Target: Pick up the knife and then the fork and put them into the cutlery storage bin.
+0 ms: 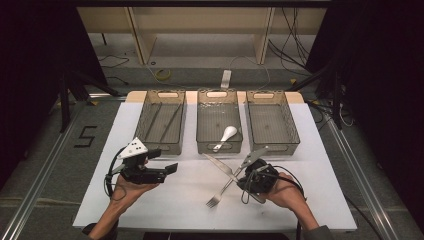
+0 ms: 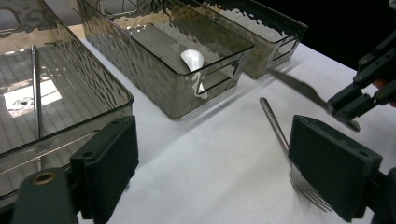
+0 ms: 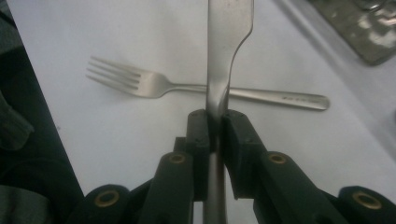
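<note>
- Right gripper [image 3: 212, 122] clamps the flat steel table knife [image 3: 227, 44] by its handle, blade clear of the white table sheet [image 1: 165, 200] — likely bound for a bin.
- Steel fork [image 1: 224, 190] lies at the gripper's 9 o'clock on the sheet.
- Left gripper [image 1: 162, 161] hovers wide open, holding nothing, at 6 o'clock of the left smoky plastic bin [image 1: 145, 131].
- White spoon [image 1: 226, 136] sits in the middle bin [image 1: 201, 131], so sorting by type.

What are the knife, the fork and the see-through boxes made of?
The silver table knife and silver fork look like polished metal, probably steel: both gleam. The three smoky see-through bins look like rippled plastic, though glass can't be ruled out.
</note>
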The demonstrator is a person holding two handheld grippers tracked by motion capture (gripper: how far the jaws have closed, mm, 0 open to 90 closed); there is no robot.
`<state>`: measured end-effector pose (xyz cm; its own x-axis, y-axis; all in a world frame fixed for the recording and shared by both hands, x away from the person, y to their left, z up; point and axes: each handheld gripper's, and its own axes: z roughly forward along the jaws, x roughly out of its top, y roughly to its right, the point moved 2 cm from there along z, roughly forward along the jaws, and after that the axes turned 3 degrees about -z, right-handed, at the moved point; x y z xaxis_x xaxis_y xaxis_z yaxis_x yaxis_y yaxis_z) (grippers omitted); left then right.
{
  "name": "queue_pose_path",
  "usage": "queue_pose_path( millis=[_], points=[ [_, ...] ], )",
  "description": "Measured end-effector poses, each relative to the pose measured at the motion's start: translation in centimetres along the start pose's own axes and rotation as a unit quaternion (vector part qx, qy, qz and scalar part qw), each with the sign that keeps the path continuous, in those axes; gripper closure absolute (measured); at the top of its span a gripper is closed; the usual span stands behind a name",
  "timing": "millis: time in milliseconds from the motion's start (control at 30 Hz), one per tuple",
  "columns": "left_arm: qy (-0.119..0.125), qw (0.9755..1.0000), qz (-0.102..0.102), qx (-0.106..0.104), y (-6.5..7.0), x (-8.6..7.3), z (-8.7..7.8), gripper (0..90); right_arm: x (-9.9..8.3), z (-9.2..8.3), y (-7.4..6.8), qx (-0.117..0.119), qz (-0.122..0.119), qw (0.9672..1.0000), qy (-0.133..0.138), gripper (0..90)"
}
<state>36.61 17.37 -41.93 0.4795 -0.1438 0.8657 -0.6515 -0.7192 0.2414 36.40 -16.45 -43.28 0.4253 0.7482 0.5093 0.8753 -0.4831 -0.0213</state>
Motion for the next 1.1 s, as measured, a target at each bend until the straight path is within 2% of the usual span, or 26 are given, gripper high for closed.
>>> queue_pose_path(
  millis=[233, 467, 700, 1100],
  points=[
    [0.002, 1.0, -0.003, -0.001, -0.1, 0.0, -0.1, 15.4, 0.1, -1.6, 1.6, -0.002, 0.024, 0.999, 0.036, 81.2],
    [0.007, 1.0, -0.005, 0.0, -0.2, 0.1, -0.2, 15.3, 0.5, -3.4, 3.5, -0.011, 0.054, 0.9957, 0.075, 81.2],
    [0.011, 0.9999, -0.005, 0.0, -0.1, 0.1, -0.3, 15.3, 1.2, -4.8, 5.6, -0.024, 0.08, 0.99, 0.114, 81.2],
    [0.017, 0.9998, -0.006, 0.001, -0.2, 0.2, -0.4, 15.3, 3.4, -6.8, 9.5, -0.052, 0.12, 0.9802, 0.148, 81.3]
  ],
)
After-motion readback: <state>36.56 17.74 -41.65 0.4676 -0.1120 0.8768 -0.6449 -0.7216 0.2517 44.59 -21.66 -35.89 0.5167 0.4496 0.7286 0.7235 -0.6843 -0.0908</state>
